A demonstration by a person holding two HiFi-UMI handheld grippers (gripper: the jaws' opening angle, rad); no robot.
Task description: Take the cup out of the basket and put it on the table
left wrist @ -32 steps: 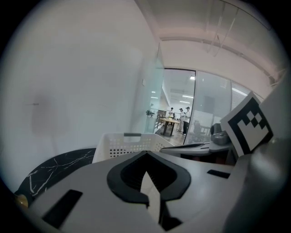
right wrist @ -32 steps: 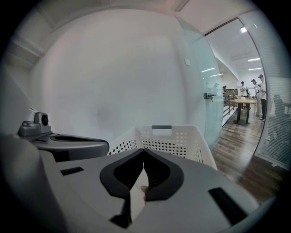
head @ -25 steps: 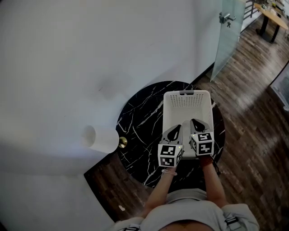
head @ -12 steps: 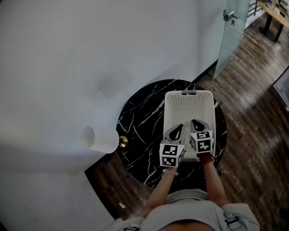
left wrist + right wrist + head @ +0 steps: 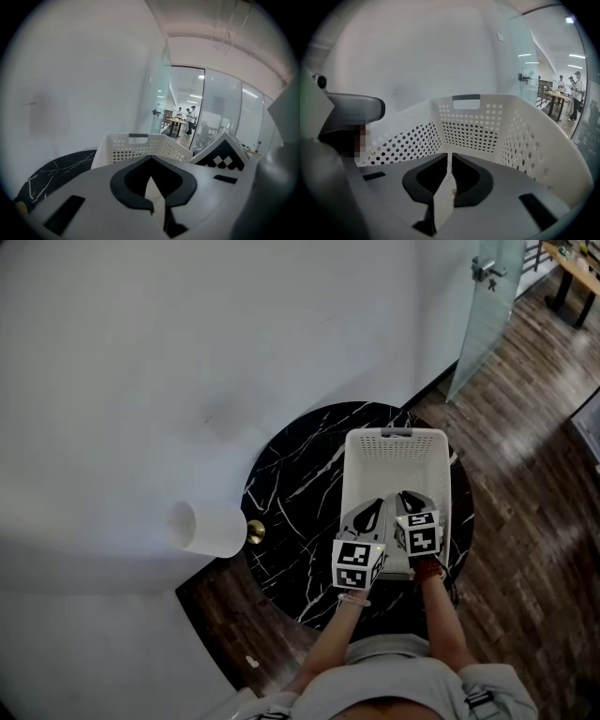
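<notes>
Holes dot the walls of the white basket (image 5: 471, 126). Those walls stand to the left of the right gripper (image 5: 451, 159), to its right and ahead of it, so this gripper is down inside the basket. Its two jaws are squeezed together. Only a thin white strip shows between them, and I cannot tell what that strip is. Straight ahead of it, at the top of the far wall, is a grey handle (image 5: 466, 98).

The left gripper (image 5: 149, 163) is just beside the right one, on its left. Its jaws are pressed together too, and I see nothing held in them. It sits higher than the right one, up at the rim, with the far wall of the basket ahead of it. The black table (image 5: 61, 164) with white lines like cracks lies to its left and goes under the basket.

The cup does not show in any view. From the head view, both grippers cover the near part of the basket, so what lies under them is hidden.

Far to the left of the left gripper, off the table, is a white tube (image 5: 208, 529) with a gold knob (image 5: 254, 534) on its end. To the right of the right gripper, past the table, is a brown wood floor (image 5: 525, 502). Far ahead stands a glass door (image 5: 483, 315).
</notes>
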